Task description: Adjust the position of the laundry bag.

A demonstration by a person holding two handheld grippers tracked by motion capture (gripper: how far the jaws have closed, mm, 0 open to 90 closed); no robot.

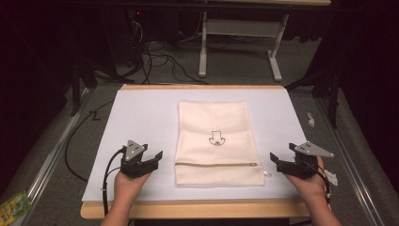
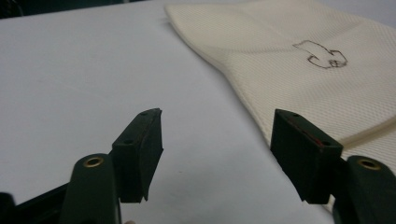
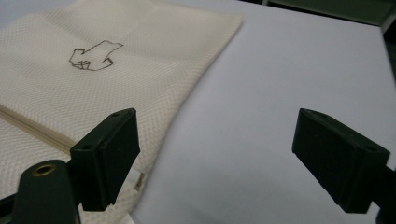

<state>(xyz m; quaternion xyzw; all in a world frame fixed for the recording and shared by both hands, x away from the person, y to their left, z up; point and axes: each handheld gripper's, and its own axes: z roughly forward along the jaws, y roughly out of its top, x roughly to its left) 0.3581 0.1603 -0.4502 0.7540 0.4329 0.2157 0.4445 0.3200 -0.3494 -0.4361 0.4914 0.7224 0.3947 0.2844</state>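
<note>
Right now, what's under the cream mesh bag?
The mesh bag lies flat on the white sheet that covers the wooden table. The sheet shows on all sides of it. Anything directly beneath or inside it is covered.

Left gripper: black; grey three-cornered plate; black cable trailed
Right gripper: black; brass-ringed screw holes seen
Forearms: bare

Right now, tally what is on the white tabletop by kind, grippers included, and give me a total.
Cream mesh bag, lying flat with its zipper near the person: 1
Grippers, both open, resting either side of the bag: 2 (left gripper, right gripper)
Total: 3
</note>
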